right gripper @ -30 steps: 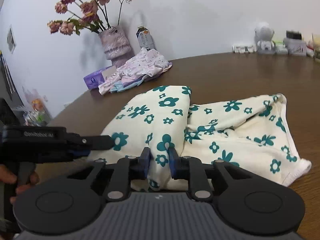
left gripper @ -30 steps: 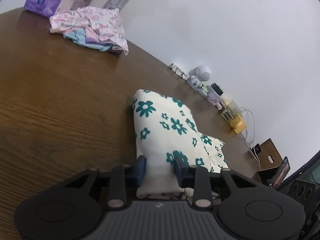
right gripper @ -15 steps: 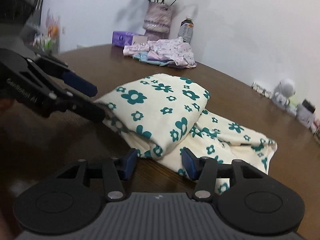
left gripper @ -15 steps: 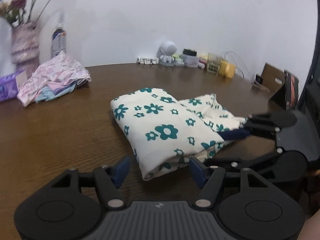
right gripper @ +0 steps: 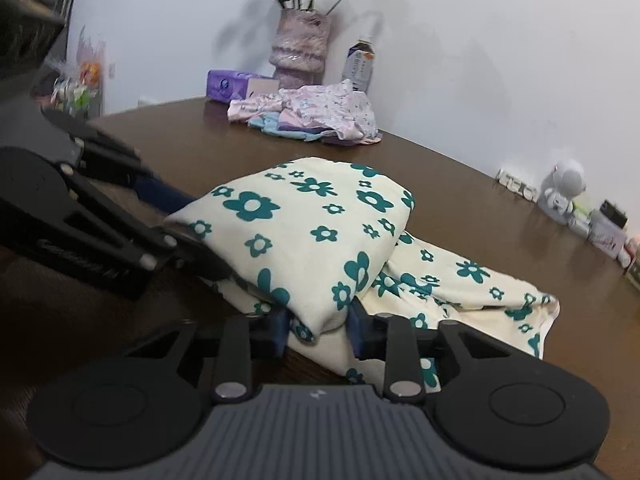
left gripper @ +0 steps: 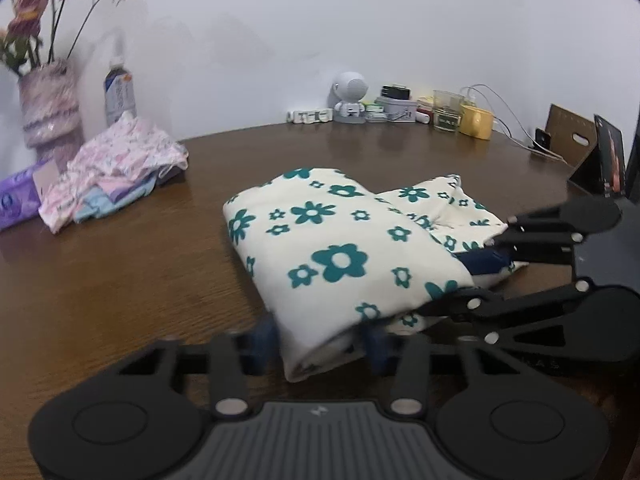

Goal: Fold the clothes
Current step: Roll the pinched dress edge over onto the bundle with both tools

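Your left tongs are closing around the folded floral garment's near corner | your right tongs are closing around its other near corner | garment is lying mid-counter.

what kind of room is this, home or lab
Most likely a home living or dining room: a wooden table against a white wall, a vase of flowers, a small pile of clothes, and a mug among desk clutter.

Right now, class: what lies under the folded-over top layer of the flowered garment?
Under the flowered garment's top layer, more of the same cloth spreads rightward across the wooden table. Anything tucked inside the fold is covered.
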Tool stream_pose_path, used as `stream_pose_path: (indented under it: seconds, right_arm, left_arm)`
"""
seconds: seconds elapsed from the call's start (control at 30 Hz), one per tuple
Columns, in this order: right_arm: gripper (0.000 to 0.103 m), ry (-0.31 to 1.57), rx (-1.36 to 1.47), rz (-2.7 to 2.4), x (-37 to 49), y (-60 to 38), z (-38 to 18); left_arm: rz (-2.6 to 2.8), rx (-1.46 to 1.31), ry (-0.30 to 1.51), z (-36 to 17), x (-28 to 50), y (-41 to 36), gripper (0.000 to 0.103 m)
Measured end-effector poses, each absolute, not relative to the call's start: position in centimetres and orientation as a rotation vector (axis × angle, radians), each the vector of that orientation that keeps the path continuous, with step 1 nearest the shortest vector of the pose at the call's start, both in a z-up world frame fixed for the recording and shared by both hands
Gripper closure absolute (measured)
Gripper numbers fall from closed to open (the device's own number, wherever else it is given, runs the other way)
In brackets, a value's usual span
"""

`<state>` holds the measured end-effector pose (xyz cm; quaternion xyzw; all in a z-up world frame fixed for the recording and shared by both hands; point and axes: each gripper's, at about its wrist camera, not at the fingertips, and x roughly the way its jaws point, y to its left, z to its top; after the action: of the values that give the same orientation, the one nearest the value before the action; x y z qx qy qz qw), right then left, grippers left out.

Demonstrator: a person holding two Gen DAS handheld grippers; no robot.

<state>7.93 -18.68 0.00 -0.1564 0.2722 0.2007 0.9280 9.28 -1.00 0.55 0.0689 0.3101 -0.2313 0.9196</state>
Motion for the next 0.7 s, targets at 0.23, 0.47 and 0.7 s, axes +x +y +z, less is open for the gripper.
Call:
stream_pose_path:
  seconds: [0.23,0.47,0.7]
  right_arm:
    - [0.062,0.57,-0.288,0.394,7.4,-19.1,0.2]
    - [0.085,0.547,-0.314,0.373,6.4,-18.6,0.8]
    - [0.086,0.571,-0.278,0.355,6.7,-18.6,0.5]
  left_arm:
    - [-0.456,0.066,0.652,0.6,8.8,0.4,0.063]
    - [-0.429,-0.024,0.649,0.7,8.3,1.2,0.089]
    - [-0.413,-0.124,0.644,0.5,7.9,2.0,0.084]
